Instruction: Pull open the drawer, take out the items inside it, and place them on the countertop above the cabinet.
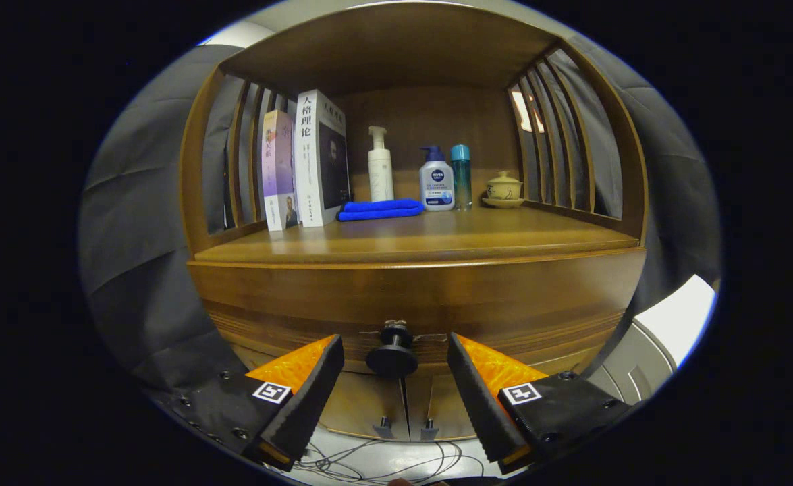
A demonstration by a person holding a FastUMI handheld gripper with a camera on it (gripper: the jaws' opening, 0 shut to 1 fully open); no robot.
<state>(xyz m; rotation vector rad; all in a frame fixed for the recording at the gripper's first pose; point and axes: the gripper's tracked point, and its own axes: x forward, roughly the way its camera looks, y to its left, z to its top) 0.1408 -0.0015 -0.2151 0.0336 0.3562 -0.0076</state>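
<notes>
Gripper view looks straight at a brown wooden cabinet [416, 297] with an open shelf above a closed drawer [504, 307]. The gripper [395, 354] is spread wide: its two orange-and-black fingers [302, 385] stand apart on either side of the drawer's black round knob [392, 358], which sits in the gap between the fingertips with clear space on both sides, so nothing is gripped. The drawer front is flush with the cabinet face and whatever lies inside is hidden. Below the knob two lower cabinet doors [369, 405] meet at a centre seam, each with a small dark pull [383, 426] near that seam. The countertop [436, 239] above the drawer is a smooth wooden surface, bare across its front part. Toward the back of it, from the left, stand two upright books [320, 158] leaning against the slatted side, then a folded blue cloth [380, 209] lying flat just beside them, a white pump bottle [380, 165] behind the cloth, a blue-capped white bottle [436, 181], a slim teal bottle [461, 175] just beside it, and a small cream lidded cup on a saucer [503, 189] near the right slats. Thin cables [383, 466] lie on the pale floor under the fingers. Grey cloth [140, 223] hangs on both sides of the cabinet.
</notes>
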